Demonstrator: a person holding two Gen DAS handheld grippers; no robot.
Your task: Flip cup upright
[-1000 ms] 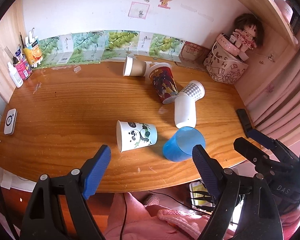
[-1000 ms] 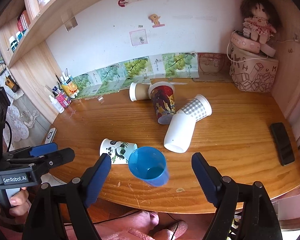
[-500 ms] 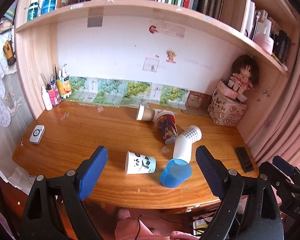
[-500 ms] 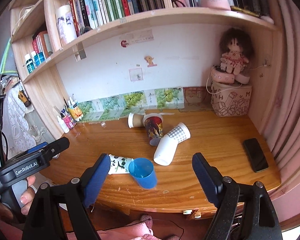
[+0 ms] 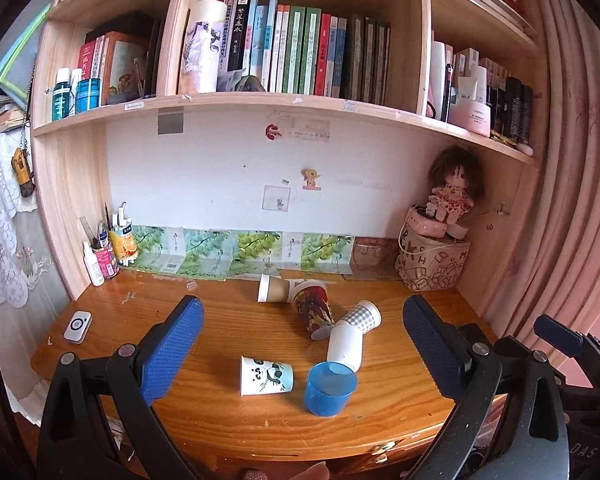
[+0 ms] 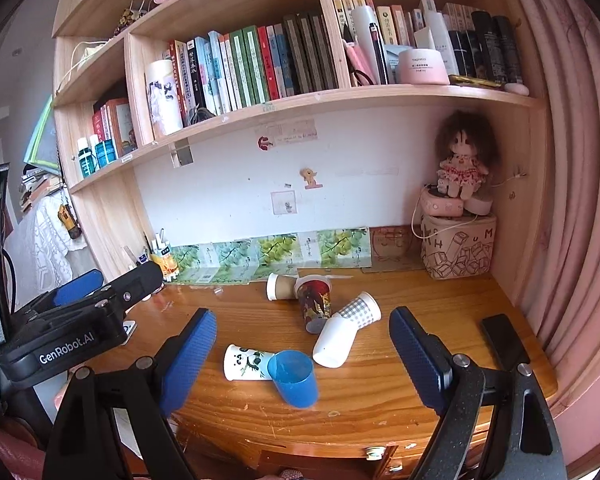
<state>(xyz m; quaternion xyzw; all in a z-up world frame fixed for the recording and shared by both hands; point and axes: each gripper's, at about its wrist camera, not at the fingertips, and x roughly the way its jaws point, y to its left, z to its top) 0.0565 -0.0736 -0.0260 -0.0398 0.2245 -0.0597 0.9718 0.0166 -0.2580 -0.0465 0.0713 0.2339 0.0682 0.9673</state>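
A blue plastic cup [image 5: 331,388] stands upright near the desk's front edge, also in the right wrist view [image 6: 292,378]. Beside it a white panda cup [image 5: 266,375] lies on its side. Behind lie a plain white cup [image 5: 345,346], a checked cup [image 5: 364,314], a red patterned cup [image 5: 313,310] and a brown paper cup [image 5: 273,288], all on their sides. My left gripper [image 5: 302,354] is open and empty, back from the desk. My right gripper [image 6: 302,362] is open and empty too, well short of the cups.
The wooden desk [image 5: 220,320] holds a white remote [image 5: 77,326] at left, bottles and a pen holder [image 5: 108,254] at back left, and a basket with a doll [image 5: 434,258] at back right. A black phone [image 6: 504,340] lies at right. Bookshelves hang above.
Both grippers have pulled back and up from the desk, so the cups look smaller and the bookshelves came into view. The cups have not moved.
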